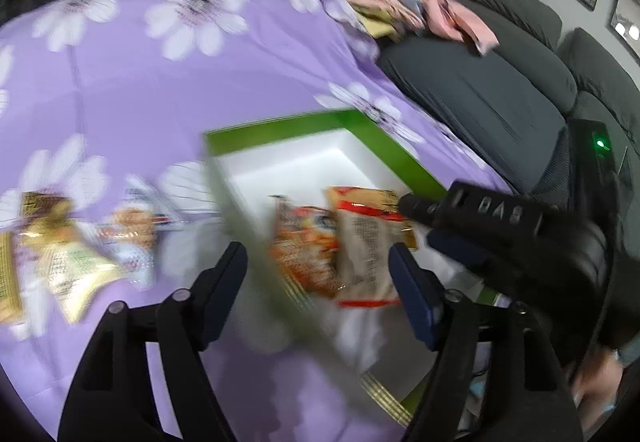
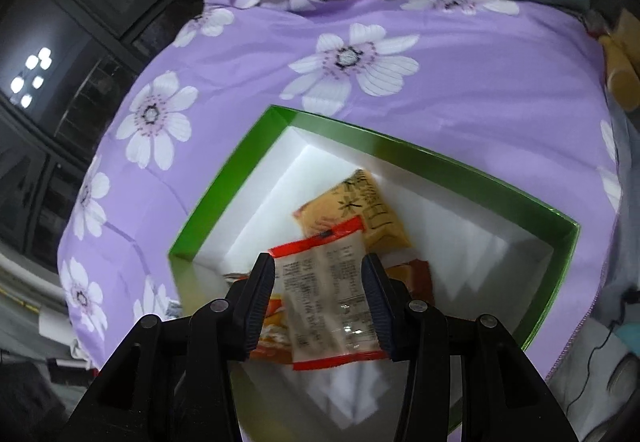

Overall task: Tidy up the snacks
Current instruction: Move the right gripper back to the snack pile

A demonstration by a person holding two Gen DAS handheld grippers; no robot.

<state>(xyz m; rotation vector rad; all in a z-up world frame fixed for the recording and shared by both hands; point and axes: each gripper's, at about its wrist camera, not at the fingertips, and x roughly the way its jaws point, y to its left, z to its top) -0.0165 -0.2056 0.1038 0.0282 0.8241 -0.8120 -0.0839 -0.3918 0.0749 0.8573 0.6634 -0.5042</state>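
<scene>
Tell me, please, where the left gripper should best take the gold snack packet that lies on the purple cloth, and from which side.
The gold snack packet lies flat on the purple cloth, outside the green box. Probably best to come from above with the open left gripper and pinch across its narrower middle, where the crinkled foil rises a little. The picture is blurred, so its exact edges are uncertain.

Left wrist view smeared by motion: packets left of the box unreadable, box's near wall a blur. Packet in right wrist view hides packets beneath it inside the box; print illegible.
</scene>
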